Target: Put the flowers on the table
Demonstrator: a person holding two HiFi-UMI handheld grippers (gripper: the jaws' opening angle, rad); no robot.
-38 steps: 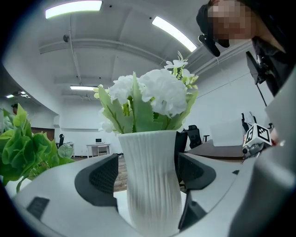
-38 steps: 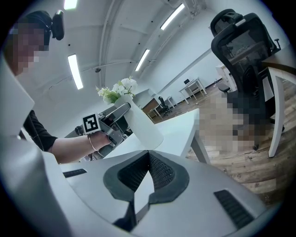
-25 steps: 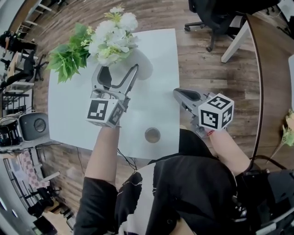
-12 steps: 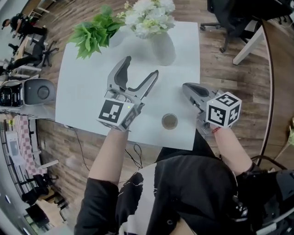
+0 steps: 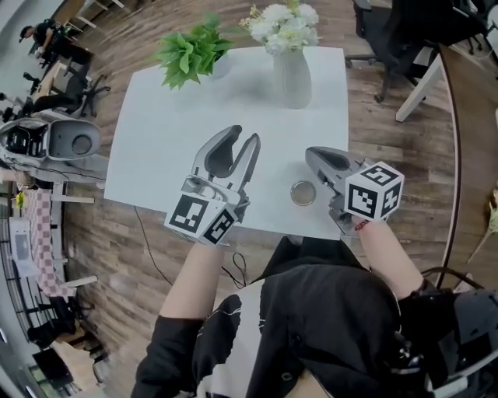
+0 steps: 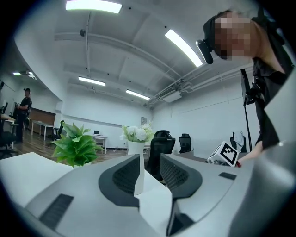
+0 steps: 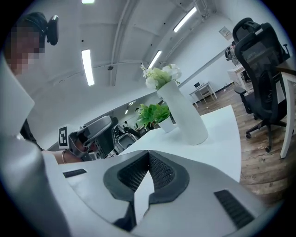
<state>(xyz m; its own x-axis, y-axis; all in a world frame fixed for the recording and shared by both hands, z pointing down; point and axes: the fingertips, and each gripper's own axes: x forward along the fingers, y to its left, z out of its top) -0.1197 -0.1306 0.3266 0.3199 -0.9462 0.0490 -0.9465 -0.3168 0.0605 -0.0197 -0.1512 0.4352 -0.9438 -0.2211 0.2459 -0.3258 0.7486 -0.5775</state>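
A white vase [image 5: 293,78] with white flowers [image 5: 286,19] stands upright near the far edge of the white table [image 5: 156,132]. It also shows in the left gripper view as the vase [image 6: 134,150] far beyond the jaws, and in the right gripper view as the vase [image 7: 185,113]. My left gripper [image 5: 240,137] hovers over the near half of the table, well short of the vase. Its jaws have just been closing and stand narrowly apart with nothing between them. My right gripper [image 5: 317,155] is shut and empty near the table's front right edge.
A green potted plant [image 5: 191,54] stands at the far left of the table. A small round metal object [image 5: 303,193] lies between the grippers near the front edge. Office chairs [image 5: 389,39] and another desk [image 5: 467,155] stand to the right on wooden floor.
Both grippers have drawn back from the vase toward the table's near edge. The left jaws, wide apart beside the vase before, have narrowed. The vase stays on the table.
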